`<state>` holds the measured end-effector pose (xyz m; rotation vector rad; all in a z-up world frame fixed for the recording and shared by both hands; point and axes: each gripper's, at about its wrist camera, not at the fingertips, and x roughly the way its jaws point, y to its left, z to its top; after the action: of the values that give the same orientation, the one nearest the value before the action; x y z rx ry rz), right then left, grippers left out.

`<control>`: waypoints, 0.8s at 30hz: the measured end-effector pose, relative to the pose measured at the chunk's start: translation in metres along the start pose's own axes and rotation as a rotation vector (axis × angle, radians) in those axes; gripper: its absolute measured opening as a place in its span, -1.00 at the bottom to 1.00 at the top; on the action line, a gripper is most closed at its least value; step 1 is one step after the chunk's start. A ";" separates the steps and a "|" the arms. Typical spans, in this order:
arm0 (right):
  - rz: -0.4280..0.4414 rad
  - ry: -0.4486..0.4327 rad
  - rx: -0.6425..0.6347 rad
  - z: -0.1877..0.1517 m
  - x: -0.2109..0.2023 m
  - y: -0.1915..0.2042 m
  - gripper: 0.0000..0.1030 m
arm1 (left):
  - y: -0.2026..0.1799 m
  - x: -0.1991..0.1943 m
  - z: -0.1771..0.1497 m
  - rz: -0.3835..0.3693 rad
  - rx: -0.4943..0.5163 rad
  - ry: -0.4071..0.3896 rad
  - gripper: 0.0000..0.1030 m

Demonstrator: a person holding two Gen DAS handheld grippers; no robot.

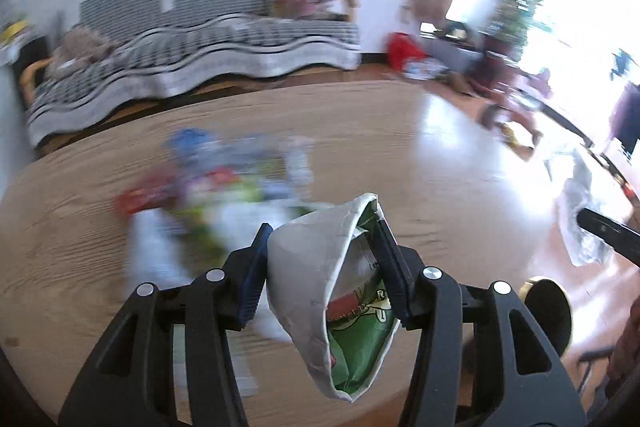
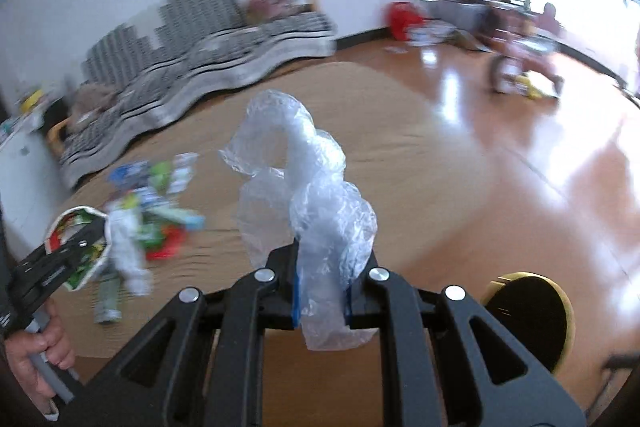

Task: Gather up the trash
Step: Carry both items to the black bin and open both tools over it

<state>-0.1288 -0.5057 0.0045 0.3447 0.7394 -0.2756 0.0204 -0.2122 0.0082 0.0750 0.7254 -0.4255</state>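
Note:
My left gripper (image 1: 324, 267) is shut on a squashed paper bowl (image 1: 308, 275), white outside with a green and red printed inside, held above the round wooden table (image 1: 80, 227); it also shows at the left of the right wrist view (image 2: 76, 247). My right gripper (image 2: 322, 291) is shut on a crumpled clear plastic bag (image 2: 312, 195), held above the table; the bag also shows at the right edge of the left wrist view (image 1: 576, 215). A blurred pile of colourful wrappers and white paper (image 1: 212, 195) lies on the table beyond the bowl, also in the right wrist view (image 2: 148, 211).
A sofa with a striped black-and-white cover (image 1: 180, 59) stands behind the table. A black round stool with a gold rim (image 2: 528, 319) is at the right. Glossy wooden floor (image 2: 540, 147) lies to the right, with a red bag (image 1: 402, 49) and clutter near the bright window.

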 end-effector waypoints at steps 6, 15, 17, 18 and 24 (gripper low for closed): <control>-0.174 0.033 0.148 -0.024 -0.018 -0.123 -0.72 | -0.124 0.030 -0.018 -0.206 0.117 0.033 -0.02; -0.274 0.239 0.372 -0.088 -0.009 -0.262 -0.72 | -0.272 0.089 -0.088 -0.476 0.237 0.250 -0.02; -0.266 0.291 0.408 -0.099 -0.001 -0.279 -0.72 | -0.290 0.103 -0.100 -0.509 0.242 0.299 -0.02; -0.263 0.314 0.427 -0.106 0.002 -0.289 -0.72 | -0.298 0.109 -0.106 -0.521 0.246 0.315 -0.02; -0.259 0.377 0.442 -0.109 0.026 -0.298 -0.72 | -0.332 0.148 -0.129 -0.557 0.248 0.402 -0.02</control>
<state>-0.2846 -0.7365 -0.1501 0.7341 1.0979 -0.6340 -0.0955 -0.5398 -0.1591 0.1974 1.0892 -1.0534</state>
